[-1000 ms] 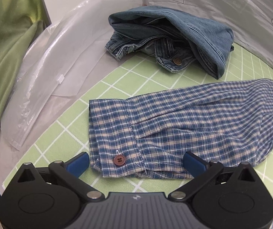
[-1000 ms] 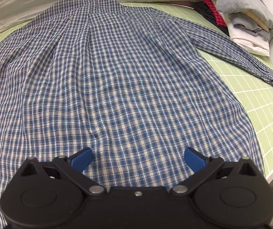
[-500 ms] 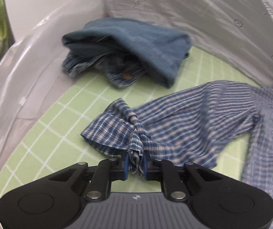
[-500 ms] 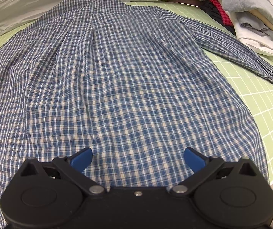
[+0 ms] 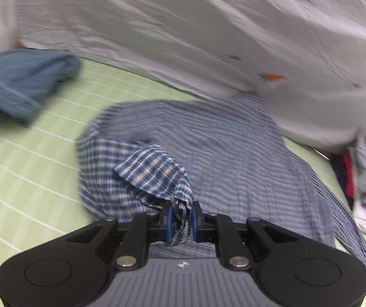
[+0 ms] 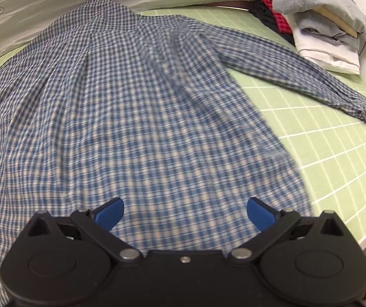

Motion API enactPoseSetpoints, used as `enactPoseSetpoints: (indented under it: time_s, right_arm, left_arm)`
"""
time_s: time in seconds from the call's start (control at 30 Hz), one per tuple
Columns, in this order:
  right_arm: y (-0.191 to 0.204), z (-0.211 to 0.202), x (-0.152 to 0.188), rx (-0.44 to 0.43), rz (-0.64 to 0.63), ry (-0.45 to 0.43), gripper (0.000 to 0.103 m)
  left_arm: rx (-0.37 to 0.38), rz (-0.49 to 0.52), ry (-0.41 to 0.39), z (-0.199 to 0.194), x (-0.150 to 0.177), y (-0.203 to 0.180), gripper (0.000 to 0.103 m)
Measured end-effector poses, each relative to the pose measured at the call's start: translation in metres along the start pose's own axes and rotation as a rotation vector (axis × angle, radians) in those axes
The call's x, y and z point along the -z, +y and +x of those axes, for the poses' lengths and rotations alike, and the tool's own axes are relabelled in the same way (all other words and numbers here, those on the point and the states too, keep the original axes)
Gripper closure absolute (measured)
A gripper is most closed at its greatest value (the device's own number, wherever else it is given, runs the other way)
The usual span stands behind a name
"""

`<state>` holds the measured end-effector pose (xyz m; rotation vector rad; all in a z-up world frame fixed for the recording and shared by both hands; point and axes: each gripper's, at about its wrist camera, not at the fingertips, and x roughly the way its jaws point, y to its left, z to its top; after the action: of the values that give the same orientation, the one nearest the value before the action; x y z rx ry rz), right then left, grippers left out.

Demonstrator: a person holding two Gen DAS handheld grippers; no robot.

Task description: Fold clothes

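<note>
Since a second ago the left gripper [image 5: 180, 221] went from spread around the cuff to clenched on it, and has carried it off the green gridded tabletop [image 5: 29, 158] in over the shirt body; left view is smeared with motion. Right gripper barely shifted.

Plaid shirt [image 6: 136, 117] lies spread flat across the tabletop, collar end toward the far edge against the white sheeting [image 5: 183, 25]. Its other sleeve [image 6: 292, 76] is stretched out straight toward the right edge, cuff near the stack of folded clothes [image 6: 321, 23] at the far right corner. Jeans [image 5: 21, 84] sit bunched near the far left corner, apart from the shirt.

Left sleeve cuff [image 5: 154, 174] is bunched between the left fingers, lifted above the shirt's left side.

Right gripper [image 6: 184, 213] hangs over the hem with fingers spread wide, holding nothing.

Step in hand, my read: folding the left sleeve across the back. Next: lay the cuff down flat on the body, let go, avoid dragging the panel under it. Right sleeve likely follows.
</note>
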<state>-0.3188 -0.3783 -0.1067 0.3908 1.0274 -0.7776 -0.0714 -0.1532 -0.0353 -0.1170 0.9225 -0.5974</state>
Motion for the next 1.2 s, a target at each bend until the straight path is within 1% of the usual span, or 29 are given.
enactPoseSetpoints:
  time_s: [0.07,0.13,0.17,0.2,0.23,0.27,0.3,0.37,0.4,0.43,0.47,0.5,0.6,0.73,0.83,0.87,0.9,0.97,1.07,1.13,1.2]
  right_arm:
    - [-0.015,0.001,-0.003,-0.003,-0.001,-0.002,0.0]
    - [-0.029,0.002,-0.004,-0.002,-0.002,-0.003,0.0]
    - [-0.036,0.002,-0.004,-0.001,-0.002,-0.004,0.0]
    - [-0.043,0.002,-0.004,0.0,-0.003,-0.005,0.0]
    - [-0.05,0.003,-0.005,0.002,0.0,-0.008,0.0]
    - [-0.057,0.003,-0.006,0.006,0.007,-0.013,0.0]
    - [-0.064,0.003,-0.007,0.01,0.014,-0.018,0.0]
    - [-0.076,0.004,-0.011,0.016,0.035,-0.03,0.0]
    - [-0.08,0.005,-0.013,0.019,0.045,-0.037,0.0]
    - [-0.082,0.005,-0.015,0.022,0.052,-0.043,0.0]
    - [-0.082,0.005,-0.017,0.02,0.054,-0.047,0.0]
    - [-0.081,0.006,-0.019,0.015,0.054,-0.05,0.0]
    - [-0.067,0.006,-0.022,-0.021,0.032,-0.052,0.0]
    - [-0.033,0.002,-0.023,-0.085,0.003,-0.061,0.0]
    - [-0.006,-0.005,-0.023,-0.146,0.032,-0.085,0.0]
    - [0.003,-0.006,-0.023,-0.164,0.047,-0.093,0.0]
    - [0.012,-0.007,-0.024,-0.182,0.066,-0.099,0.0]
    - [0.03,-0.008,-0.027,-0.218,0.104,-0.11,0.002]
    - [0.06,-0.005,-0.034,-0.274,0.156,-0.122,0.008]
    - [0.078,-0.001,-0.039,-0.321,0.168,-0.125,0.015]
    - [0.093,0.006,-0.044,-0.335,0.185,-0.116,0.03]
  left_arm:
    - [0.027,0.036,0.033,0.011,0.014,-0.029,0.087]
    - [0.041,0.059,0.065,0.023,0.029,-0.051,0.084]
    - [0.044,0.062,0.082,0.028,0.036,-0.058,0.08]
    - [0.038,0.06,0.104,0.034,0.042,-0.065,0.073]
    - [0.026,0.055,0.125,0.039,0.047,-0.069,0.068]
    - [0.013,0.049,0.141,0.043,0.051,-0.071,0.059]
    - [0.002,0.041,0.155,0.046,0.055,-0.073,0.052]
    - [-0.01,0.015,0.164,0.046,0.056,-0.071,0.047]
    - [-0.018,0.004,0.166,0.045,0.056,-0.066,0.04]
    - [-0.034,0.0,0.164,0.042,0.055,-0.059,0.037]
    - [-0.051,-0.004,0.162,0.038,0.054,-0.051,0.031]
    - [-0.067,-0.008,0.161,0.035,0.053,-0.043,0.028]
    - [-0.116,-0.019,0.156,0.025,0.05,-0.019,0.025]
    - [-0.181,-0.035,0.149,0.011,0.047,0.012,0.025]
    - [-0.23,-0.047,0.144,0.001,0.044,0.036,0.025]
    - [-0.244,-0.05,0.144,-0.002,0.043,0.045,0.023]
    - [-0.252,-0.049,0.149,-0.006,0.043,0.055,0.021]
    - [-0.26,-0.033,0.155,-0.012,0.042,0.074,0.02]
    - [-0.269,-0.013,0.16,-0.017,0.038,0.1,0.02]
    - [-0.273,-0.008,0.166,-0.02,0.034,0.114,0.019]
    - [-0.275,-0.006,0.173,-0.023,0.031,0.125,0.019]
